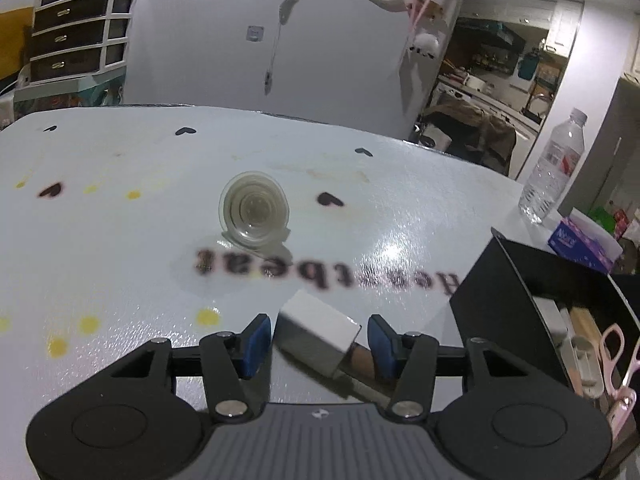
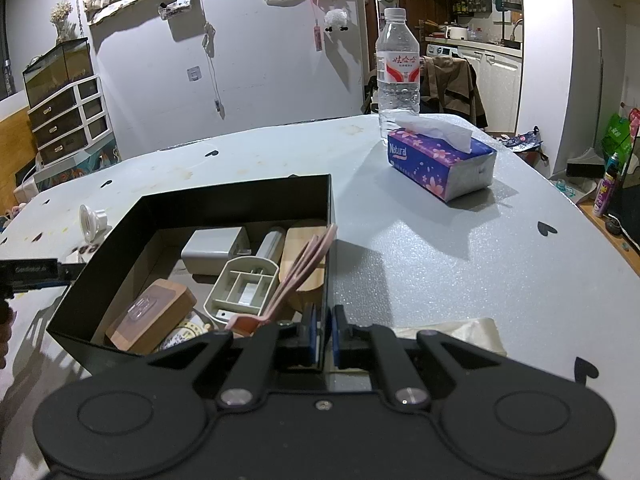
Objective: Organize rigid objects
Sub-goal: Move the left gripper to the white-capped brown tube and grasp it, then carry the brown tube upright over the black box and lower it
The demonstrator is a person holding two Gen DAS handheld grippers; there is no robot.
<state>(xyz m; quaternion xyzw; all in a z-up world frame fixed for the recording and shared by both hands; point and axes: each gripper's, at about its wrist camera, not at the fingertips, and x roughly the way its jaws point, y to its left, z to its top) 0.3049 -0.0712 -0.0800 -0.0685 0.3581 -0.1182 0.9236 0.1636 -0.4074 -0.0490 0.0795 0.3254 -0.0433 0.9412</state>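
Observation:
In the left wrist view my left gripper [image 1: 319,338] is open, its blue pads either side of a white block with a brown end [image 1: 320,334] that lies on the white table [image 1: 120,240]; the pads do not touch it. A clear suction cup [image 1: 255,211] lies further ahead. The black box [image 1: 516,292] stands to the right. In the right wrist view my right gripper [image 2: 323,338] is shut on the near right wall of the black box [image 2: 240,204]. Inside are pink scissors [image 2: 296,276], a white charger [image 2: 216,248], a wooden block [image 2: 152,316] and a beige tray [image 2: 242,286].
A tissue pack [image 2: 440,162] and a water bottle [image 2: 398,68] stand on the far right of the table. A folded cloth [image 2: 460,334] lies beside my right gripper. The suction cup also shows in the right wrist view [image 2: 93,220], left of the box. A drawer unit [image 2: 68,120] stands beyond the table.

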